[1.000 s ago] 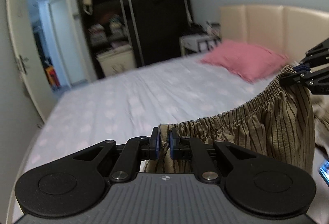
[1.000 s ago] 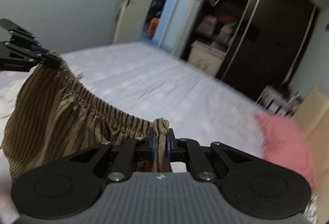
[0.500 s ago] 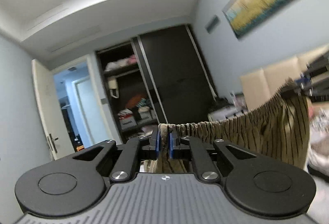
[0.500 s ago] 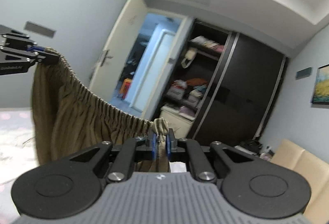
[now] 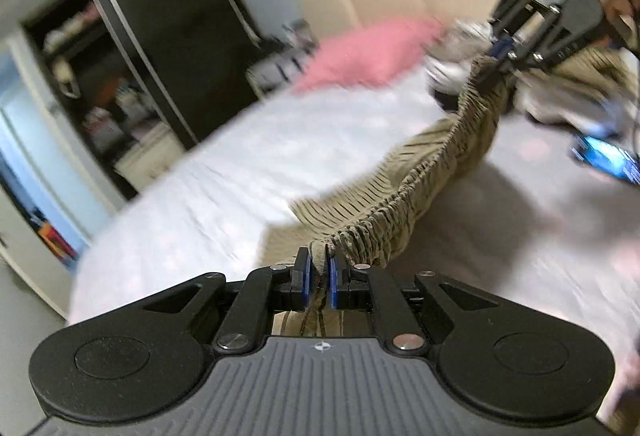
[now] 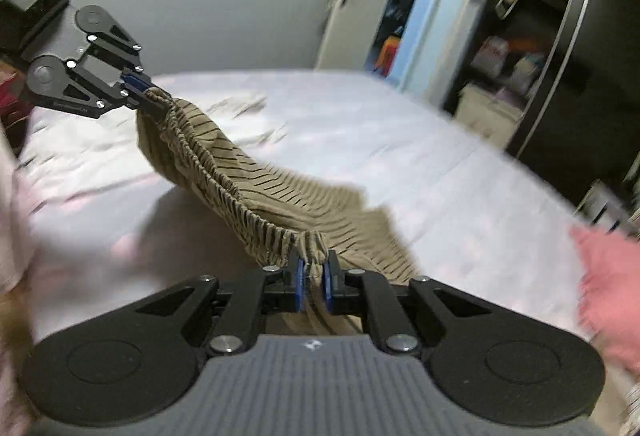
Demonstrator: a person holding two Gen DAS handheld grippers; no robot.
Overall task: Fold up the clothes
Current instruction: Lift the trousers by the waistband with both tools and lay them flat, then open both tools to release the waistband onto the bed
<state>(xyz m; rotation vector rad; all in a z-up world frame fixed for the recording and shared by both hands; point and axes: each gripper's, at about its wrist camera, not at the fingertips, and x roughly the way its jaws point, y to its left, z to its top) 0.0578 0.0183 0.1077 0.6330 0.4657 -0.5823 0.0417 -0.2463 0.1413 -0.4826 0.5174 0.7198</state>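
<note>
Pinching one end each of the elastic waistband, the left gripper and the right gripper were both clamped on the striped tan garment, apparently shorts or trousers. Holding the two ends apart kept the waistband strung between them, so the cloth spread out instead of bunching. In the right wrist view the left gripper sat at ten o'clock, and the fabric fanned toward one o'clock over the pale bedsheet, seemingly being laid flat. A pink pillow lay at twelve o'clock in the left view, well apart.
</note>
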